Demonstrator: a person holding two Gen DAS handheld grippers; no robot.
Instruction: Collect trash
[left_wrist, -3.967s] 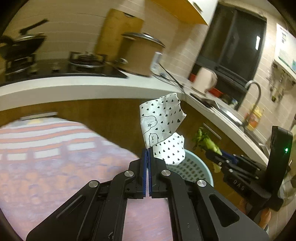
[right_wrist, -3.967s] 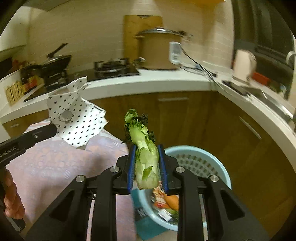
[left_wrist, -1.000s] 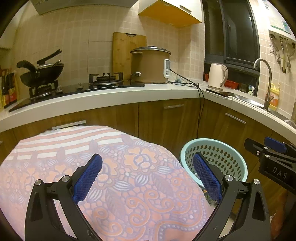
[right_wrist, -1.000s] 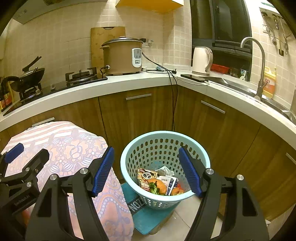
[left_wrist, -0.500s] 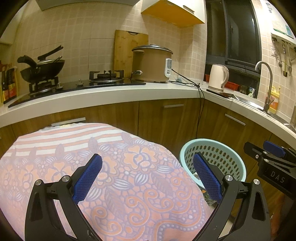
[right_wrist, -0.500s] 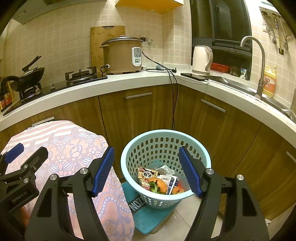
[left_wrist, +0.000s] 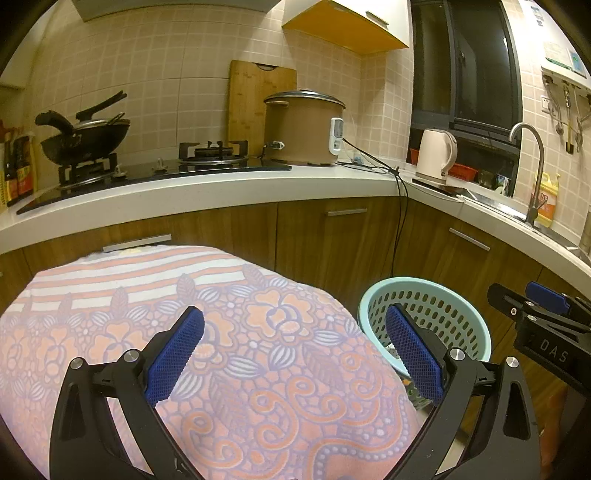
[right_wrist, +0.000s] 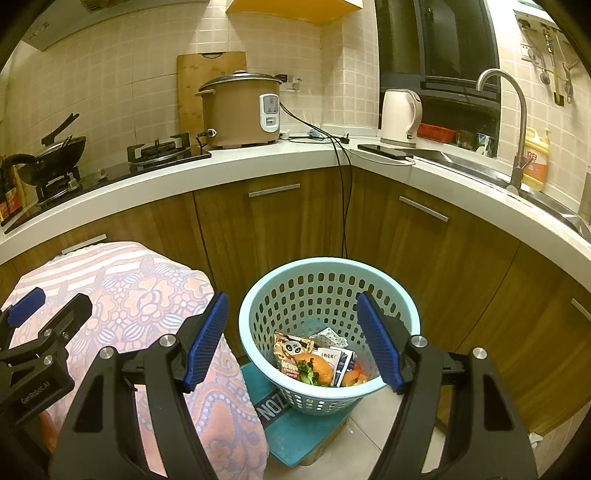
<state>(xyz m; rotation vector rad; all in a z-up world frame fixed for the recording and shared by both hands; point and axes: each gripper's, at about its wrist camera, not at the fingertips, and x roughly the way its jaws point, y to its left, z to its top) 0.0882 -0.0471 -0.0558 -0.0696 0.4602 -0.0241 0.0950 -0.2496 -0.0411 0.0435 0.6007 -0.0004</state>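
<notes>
My left camera is looking out along my spread fingers (left_wrist: 173, 350) over the flowered cloth (left_wrist: 258, 350), facing the kitchen corner. My right camera is aiming lower, close above the blue basket (right_wrist: 328, 269). Both are sharing that basket (left_wrist: 424, 291), the rice cooker (left_wrist: 303, 129) and the worktop (right_wrist: 258, 158).

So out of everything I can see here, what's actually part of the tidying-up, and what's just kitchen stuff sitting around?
Part of the job:
- blue basket
- trash inside it
- left gripper, open
- right gripper, open

Just sitting around:
- rice cooker
- kettle
- wok
- cutting board
- patterned cloth
</notes>
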